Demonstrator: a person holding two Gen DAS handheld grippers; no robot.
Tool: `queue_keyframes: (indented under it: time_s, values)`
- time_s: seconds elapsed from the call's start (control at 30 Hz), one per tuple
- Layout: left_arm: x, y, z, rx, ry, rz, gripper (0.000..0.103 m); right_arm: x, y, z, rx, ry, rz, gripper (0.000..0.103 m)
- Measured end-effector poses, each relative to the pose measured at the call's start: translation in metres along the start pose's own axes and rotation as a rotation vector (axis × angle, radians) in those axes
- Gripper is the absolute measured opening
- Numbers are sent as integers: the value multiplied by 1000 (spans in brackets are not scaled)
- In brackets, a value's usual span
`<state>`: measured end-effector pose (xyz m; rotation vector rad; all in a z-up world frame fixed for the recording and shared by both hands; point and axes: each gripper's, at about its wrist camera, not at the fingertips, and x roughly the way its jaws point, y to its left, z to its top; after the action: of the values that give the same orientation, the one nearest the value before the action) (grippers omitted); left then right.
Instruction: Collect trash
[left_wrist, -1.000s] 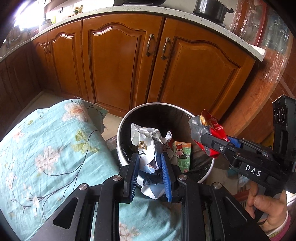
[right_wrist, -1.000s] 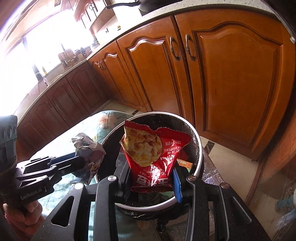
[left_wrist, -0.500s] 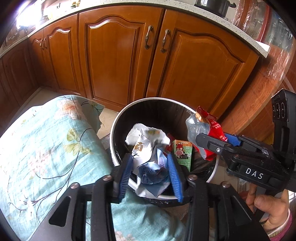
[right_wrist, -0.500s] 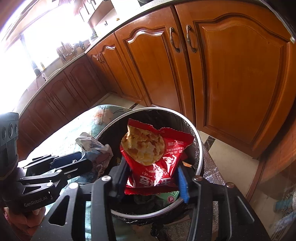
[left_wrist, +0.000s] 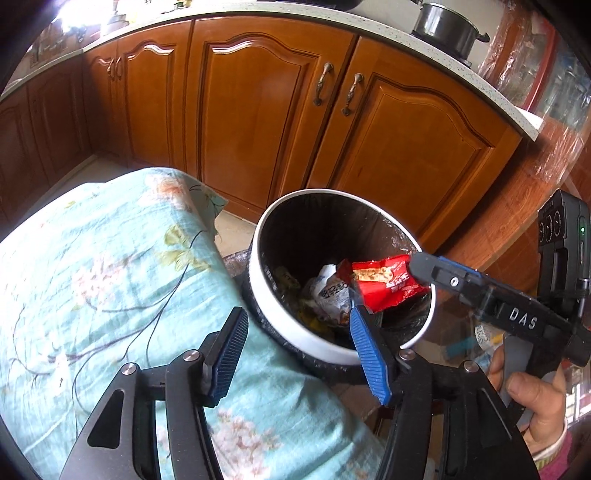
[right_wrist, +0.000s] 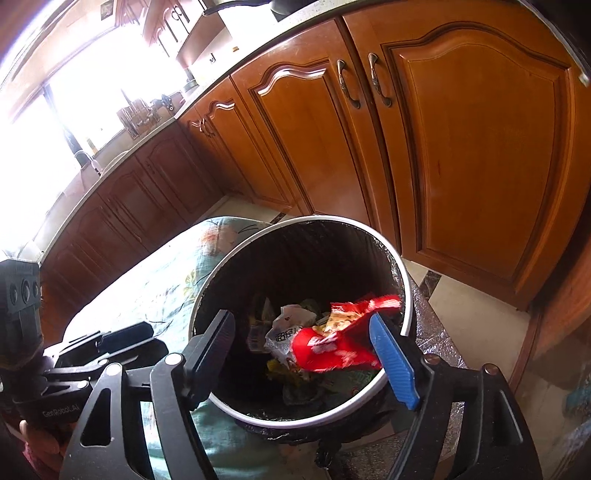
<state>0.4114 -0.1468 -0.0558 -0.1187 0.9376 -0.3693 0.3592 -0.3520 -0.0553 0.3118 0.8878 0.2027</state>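
Observation:
A round trash bin (left_wrist: 295, 334) with a white rim and black liner stands on the floor; it also shows in the right wrist view (right_wrist: 314, 417). My left gripper (left_wrist: 295, 354) is open and empty above the bin's near rim. The crumpled white wrapper (left_wrist: 328, 295) lies inside the bin, also seen in the right wrist view (right_wrist: 284, 328). My right gripper (right_wrist: 303, 354) is open over the bin. The red snack bag (right_wrist: 332, 347) is blurred, loose and tilted, just beside the blue pad; in the left wrist view the bag (left_wrist: 384, 284) is at the right gripper's tip.
A table with a teal floral cloth (left_wrist: 110, 277) sits left of the bin. Wooden cabinets (left_wrist: 277, 122) stand behind it under a counter with a pot (left_wrist: 447, 29). Other scraps lie in the bin bottom.
Both grippers opened. The white wrapper dropped from the left gripper into the bin. The red snack bag slipped out of the right gripper and is falling into the bin.

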Motion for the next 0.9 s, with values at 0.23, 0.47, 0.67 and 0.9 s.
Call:
queue_keyframes:
  time_s: [0.23,0.47,0.67,0.9]
  values:
    - [-29,15,-28,-53,-16,2,60,-23,10,-20,35,-54,31,82]
    - [-69,28,-66,-100,-57,10,66,-47,28,-65,93,-102,81,93]
    - [-107,39,-102,-132,-107,33,68,-64,53,-105,105,-156,83,93]
    - [-142,44,-146,-110,-152,87,69,-83,87,-139,45,-218,18,97]
